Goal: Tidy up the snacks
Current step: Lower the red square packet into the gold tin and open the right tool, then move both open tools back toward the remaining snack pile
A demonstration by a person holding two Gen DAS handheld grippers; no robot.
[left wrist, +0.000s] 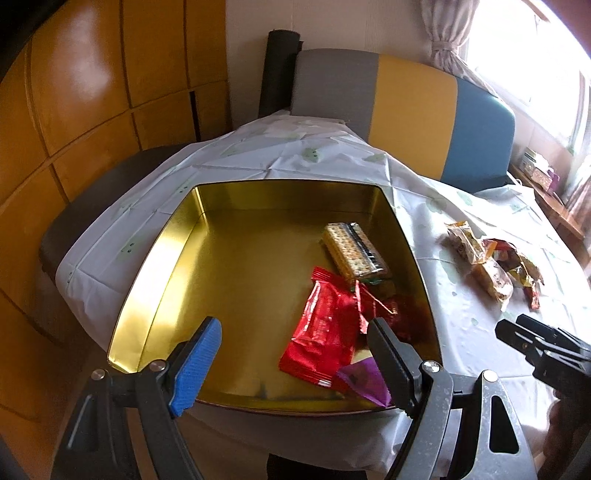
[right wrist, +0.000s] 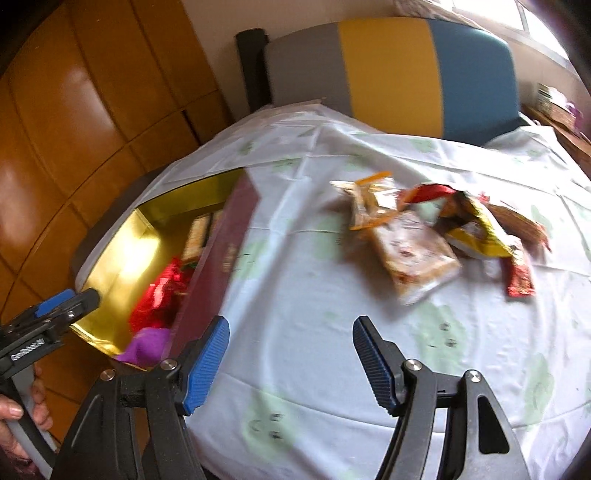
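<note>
A square gold tin (left wrist: 155,266) sits on the table's left side; its maroon outer wall (right wrist: 218,258) shows in the right wrist view. Inside lie a cracker pack (left wrist: 354,251), a red wrapper (left wrist: 325,328), a crumpled red wrapper (left wrist: 391,314) and a purple packet (left wrist: 364,380). My left gripper (left wrist: 291,336) is open and empty above the tin's near edge. A pile of loose snack packets (right wrist: 424,229) lies on the cloth to the right, also seen in the left wrist view (left wrist: 491,262). My right gripper (right wrist: 290,336) is open and empty over bare cloth, short of the pile.
A white tablecloth with pale green prints (right wrist: 332,369) covers the table. A grey, yellow and blue chair back (left wrist: 406,110) stands behind it. Wooden panelling (left wrist: 92,110) lines the left. A window with a curtain (left wrist: 447,33) and a sill with boxes (left wrist: 539,173) are at the right.
</note>
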